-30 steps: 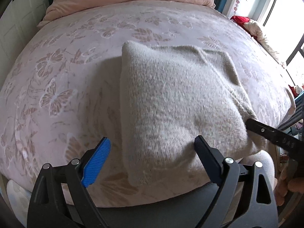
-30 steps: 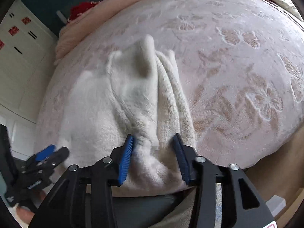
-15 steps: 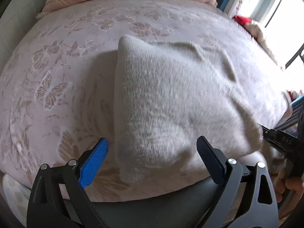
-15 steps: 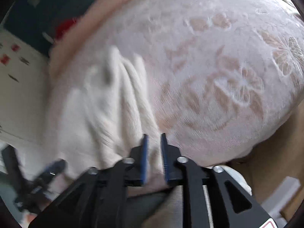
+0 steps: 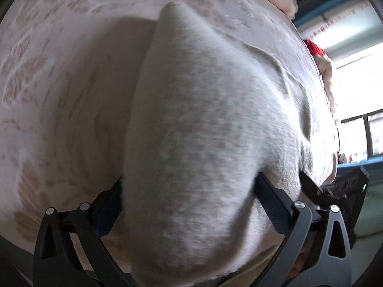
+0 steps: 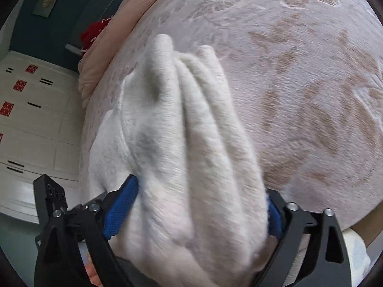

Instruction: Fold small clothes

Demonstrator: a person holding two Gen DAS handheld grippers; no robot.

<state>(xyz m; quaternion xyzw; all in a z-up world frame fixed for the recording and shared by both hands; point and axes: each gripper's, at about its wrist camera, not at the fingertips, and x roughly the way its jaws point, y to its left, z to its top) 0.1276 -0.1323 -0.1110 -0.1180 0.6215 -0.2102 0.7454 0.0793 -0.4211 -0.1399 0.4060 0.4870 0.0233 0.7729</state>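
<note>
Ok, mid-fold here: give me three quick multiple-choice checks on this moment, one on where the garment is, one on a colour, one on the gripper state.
1. Where is the white fuzzy garment?
A. On the floor
B. On the pink floral bedspread, its near end between the fingers of both grippers
C. In a drawer

2. What colour are the finger pads of the right gripper?
A. Blue
B. Green
C. Yellow

3. How does the left gripper stand?
A. Pinched flat on a thin edge
B. Out of view
C. Fingers spread wide, the thick fold bulging between them

Answers: B, the bedspread surrounds the garment in both wrist views; A, the blue pad shows beside the fabric; C, the fingers straddle the bundle.
</note>
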